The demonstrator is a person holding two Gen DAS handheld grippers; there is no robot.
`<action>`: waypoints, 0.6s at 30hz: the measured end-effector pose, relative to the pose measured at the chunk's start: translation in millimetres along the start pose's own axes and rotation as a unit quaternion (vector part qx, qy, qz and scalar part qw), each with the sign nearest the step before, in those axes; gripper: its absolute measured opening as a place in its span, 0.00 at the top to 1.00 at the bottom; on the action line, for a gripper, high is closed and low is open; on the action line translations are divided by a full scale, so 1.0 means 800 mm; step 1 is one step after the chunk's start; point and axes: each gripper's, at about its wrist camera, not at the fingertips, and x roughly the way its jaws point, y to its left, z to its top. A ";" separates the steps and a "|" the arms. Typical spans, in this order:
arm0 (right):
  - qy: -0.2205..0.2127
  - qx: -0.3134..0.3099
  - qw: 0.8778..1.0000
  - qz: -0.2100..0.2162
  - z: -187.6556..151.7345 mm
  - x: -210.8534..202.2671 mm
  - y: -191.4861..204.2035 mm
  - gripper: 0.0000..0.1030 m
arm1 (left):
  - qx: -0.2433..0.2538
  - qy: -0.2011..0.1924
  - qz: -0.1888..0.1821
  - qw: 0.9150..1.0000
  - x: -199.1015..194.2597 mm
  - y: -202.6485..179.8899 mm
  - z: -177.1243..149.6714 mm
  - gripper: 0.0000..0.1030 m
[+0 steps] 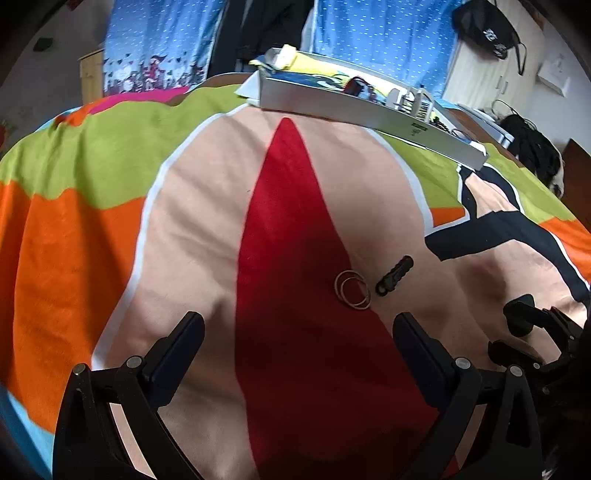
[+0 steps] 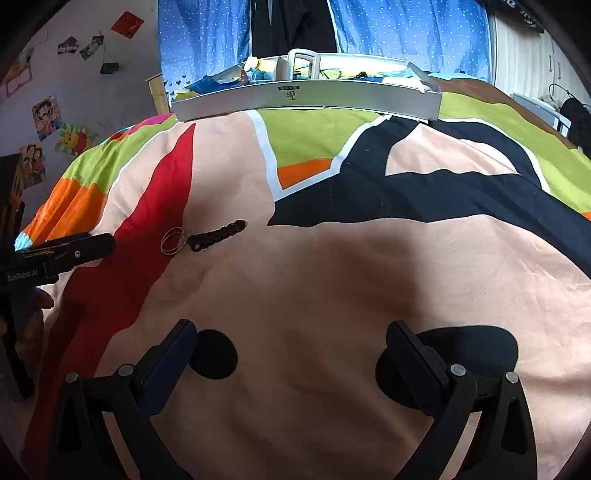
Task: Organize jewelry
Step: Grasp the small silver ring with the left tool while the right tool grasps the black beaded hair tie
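Thin gold-coloured rings [image 1: 352, 289] [image 2: 172, 240] lie overlapped on the colourful bedspread, beside a black beaded bracelet [image 1: 394, 274] [image 2: 217, 236]. My left gripper [image 1: 298, 325] hovers open just short of the rings, nothing between its fingers. My right gripper [image 2: 291, 334] is open too, farther right and nearer than the jewelry, also empty. A white tray box [image 1: 369, 107] [image 2: 306, 96] holding small items sits at the far side of the bed. In the right wrist view the left gripper [image 2: 74, 251] shows at the left edge, held by a hand.
The bedspread [image 1: 207, 206] has soft folds and bulges. Blue dotted curtains [image 2: 207, 33] hang behind the bed. Black bags and cables [image 1: 532, 144] lie at the far right. Posters [image 2: 48, 118] cover the left wall.
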 end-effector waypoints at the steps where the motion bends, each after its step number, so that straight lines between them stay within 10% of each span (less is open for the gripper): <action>1: 0.001 -0.002 1.000 0.000 0.000 0.001 0.000 0.00 | 0.003 0.000 -0.003 1.000 0.002 0.000 0.001 0.03; 18: 0.005 -0.001 1.000 -0.001 0.005 0.011 0.001 0.00 | 0.008 0.015 -0.016 1.000 0.020 -0.003 0.004 0.03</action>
